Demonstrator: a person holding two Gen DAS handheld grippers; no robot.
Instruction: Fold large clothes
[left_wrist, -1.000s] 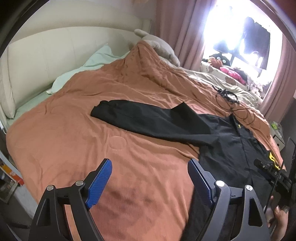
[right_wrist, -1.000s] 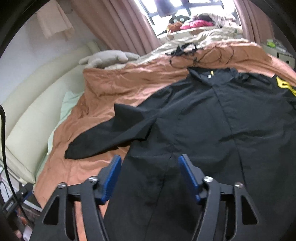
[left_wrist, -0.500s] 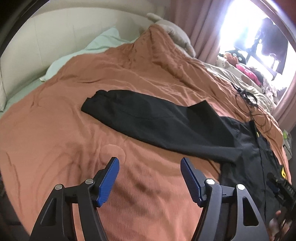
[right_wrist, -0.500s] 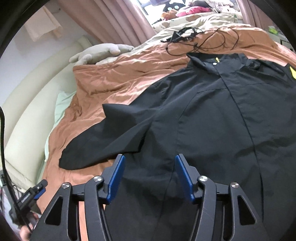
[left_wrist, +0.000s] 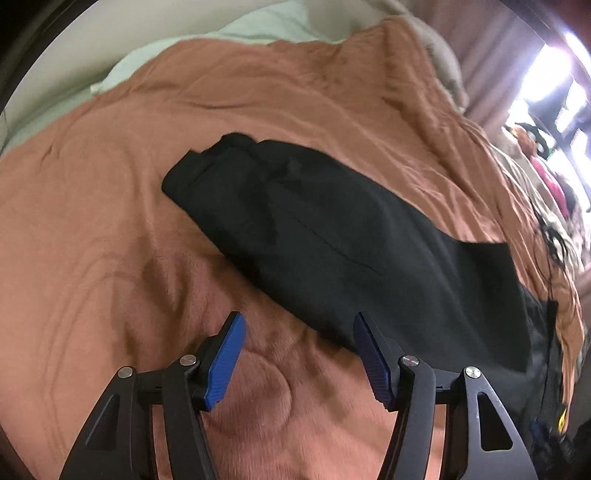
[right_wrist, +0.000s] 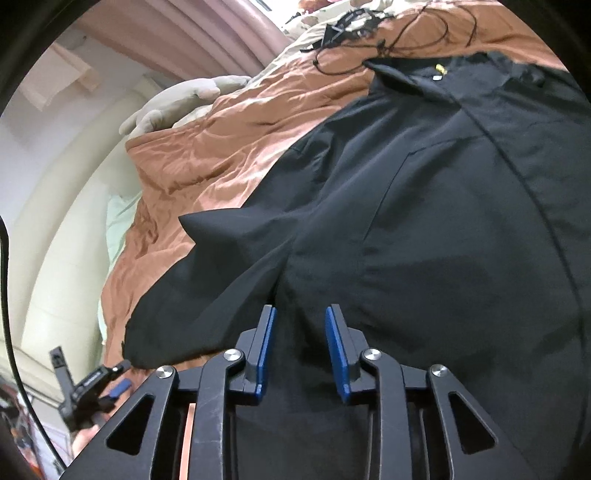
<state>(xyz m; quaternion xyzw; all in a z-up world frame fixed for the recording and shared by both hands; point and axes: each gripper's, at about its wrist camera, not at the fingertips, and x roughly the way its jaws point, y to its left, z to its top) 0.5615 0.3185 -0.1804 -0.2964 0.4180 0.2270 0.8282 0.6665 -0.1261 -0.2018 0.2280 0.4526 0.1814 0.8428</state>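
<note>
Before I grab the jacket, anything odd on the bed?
Yes: a tangled black cable lies on the orange blanket, touching the jacket collar. The sleeve lies spread sideways.

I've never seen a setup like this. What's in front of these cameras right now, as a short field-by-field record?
garment: black jacket, spread flat, front up
sleeve: black sleeve stretched out sideways on the blanket
surface: orange-brown blanket on a bed
left tool: open, empty, near the sleeve's lower edge
right tool: open, narrower gap, over the jacket by the armpit
nearby: grey plush toy, black cable
</note>
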